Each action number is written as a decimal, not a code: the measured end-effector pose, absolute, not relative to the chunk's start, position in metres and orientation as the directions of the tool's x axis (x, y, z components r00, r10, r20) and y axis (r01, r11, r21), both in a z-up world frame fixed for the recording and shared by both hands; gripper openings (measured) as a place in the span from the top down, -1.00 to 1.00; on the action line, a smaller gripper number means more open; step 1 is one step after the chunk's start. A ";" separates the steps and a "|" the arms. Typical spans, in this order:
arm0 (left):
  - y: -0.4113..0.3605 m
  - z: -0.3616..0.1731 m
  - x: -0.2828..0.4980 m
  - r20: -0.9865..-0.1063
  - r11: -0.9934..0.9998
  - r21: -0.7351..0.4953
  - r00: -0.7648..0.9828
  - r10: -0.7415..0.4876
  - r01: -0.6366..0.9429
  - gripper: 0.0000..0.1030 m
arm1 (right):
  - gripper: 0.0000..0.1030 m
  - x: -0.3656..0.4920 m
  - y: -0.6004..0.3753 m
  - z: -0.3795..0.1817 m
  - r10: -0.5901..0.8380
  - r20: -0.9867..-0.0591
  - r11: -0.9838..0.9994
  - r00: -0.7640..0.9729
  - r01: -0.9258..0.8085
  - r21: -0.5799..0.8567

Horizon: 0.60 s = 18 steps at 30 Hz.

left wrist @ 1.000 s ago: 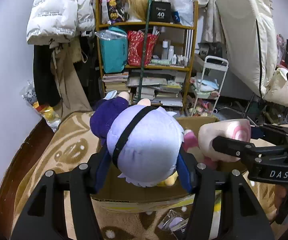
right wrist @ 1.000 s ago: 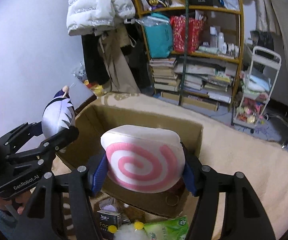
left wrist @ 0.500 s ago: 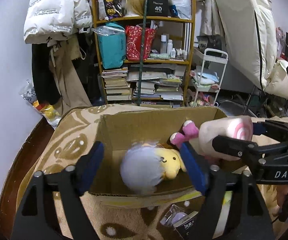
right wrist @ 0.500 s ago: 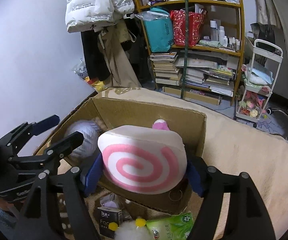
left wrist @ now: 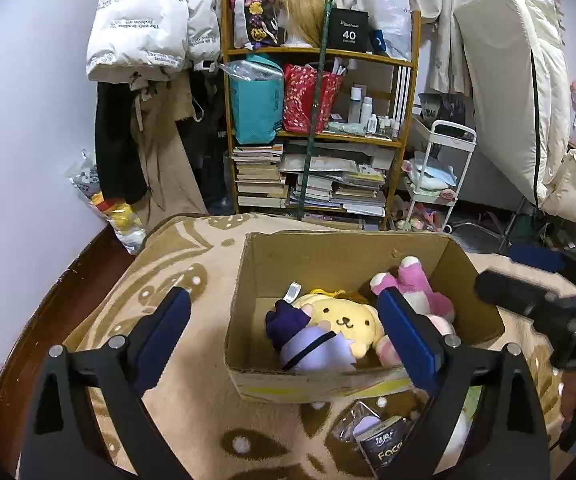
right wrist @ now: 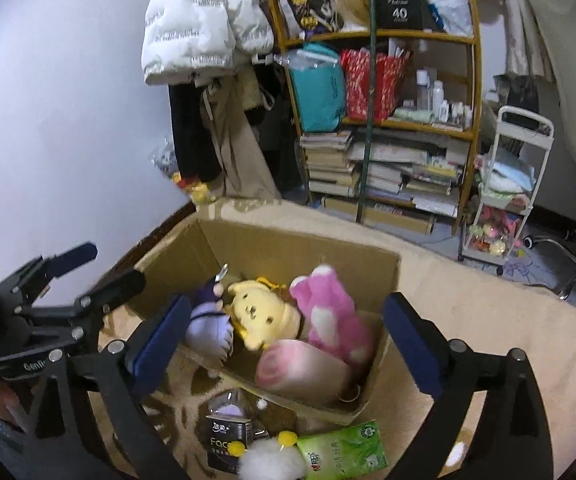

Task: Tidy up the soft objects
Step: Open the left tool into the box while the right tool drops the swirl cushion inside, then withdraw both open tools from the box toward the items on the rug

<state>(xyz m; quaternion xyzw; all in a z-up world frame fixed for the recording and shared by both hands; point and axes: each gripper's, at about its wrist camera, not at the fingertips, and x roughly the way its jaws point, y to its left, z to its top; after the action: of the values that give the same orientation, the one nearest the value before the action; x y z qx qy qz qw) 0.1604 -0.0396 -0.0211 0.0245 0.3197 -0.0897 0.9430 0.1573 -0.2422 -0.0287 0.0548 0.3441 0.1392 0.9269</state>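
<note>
An open cardboard box sits on the patterned beige blanket. Inside lie a lavender-haired doll, a yellow dog plush, a pink plush and a pink-swirl roll cushion. My left gripper is open and empty above the box's near wall. My right gripper is open and empty over the box; the cushion lies below it. The right gripper also shows in the left wrist view, and the left gripper in the right wrist view.
In front of the box lie a black "Face" packet, a green tissue pack and a white pompom. A wooden shelf full of books and bags, a white cart and hanging coats stand behind.
My left gripper opened and dropped the lavender-haired doll into the box. My right gripper then opened and released the swirl cushion, which now lies in the box. Both grippers drew back.
</note>
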 end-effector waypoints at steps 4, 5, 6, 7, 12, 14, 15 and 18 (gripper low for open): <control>-0.039 -0.019 0.152 -0.612 0.983 0.005 0.778 -0.142 0.183 -0.83 | -1.00 0.144 -0.252 -0.016 0.288 -0.595 0.956 0.750 -0.190 0.224; -0.039 -0.018 0.149 -0.613 0.983 0.003 0.777 -0.144 0.184 -0.83 | -1.00 0.141 -0.254 -0.014 0.286 -0.590 0.956 0.755 -0.182 0.231; -0.038 -0.017 0.147 -0.615 0.983 -0.003 0.774 -0.148 0.186 -0.83 | -1.00 0.137 -0.256 -0.012 0.285 -0.585 0.955 0.759 -0.173 0.240; -0.037 -0.016 0.145 -0.617 0.982 -0.009 0.772 -0.152 0.186 -0.84 | -1.00 0.134 -0.258 -0.010 0.284 -0.582 0.954 0.762 -0.166 0.248; -0.036 -0.009 0.127 -0.609 0.982 -0.005 0.778 -0.152 0.188 -0.87 | -1.00 0.116 -0.268 -0.002 0.278 -0.570 0.952 0.773 -0.144 0.269; -0.035 -0.007 0.120 -0.604 0.982 0.000 0.782 -0.150 0.189 -0.90 | -1.00 0.109 -0.268 0.001 0.270 -0.570 0.955 0.776 -0.139 0.264; -0.035 -0.006 0.116 -0.604 0.983 0.001 0.783 -0.148 0.186 -0.90 | -1.00 0.105 -0.267 0.001 0.267 -0.572 0.956 0.776 -0.136 0.261; -0.032 -0.006 0.106 -0.610 0.983 -0.008 0.778 -0.150 0.183 -0.90 | -1.00 0.092 -0.265 0.002 0.269 -0.571 0.955 0.776 -0.140 0.261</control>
<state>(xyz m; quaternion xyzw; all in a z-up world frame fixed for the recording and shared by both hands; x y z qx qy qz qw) 0.1062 -0.0317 -0.0062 0.0258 0.3213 -0.0883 0.9425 0.0925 -0.2653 0.0022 0.1023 0.3167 0.1093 0.9366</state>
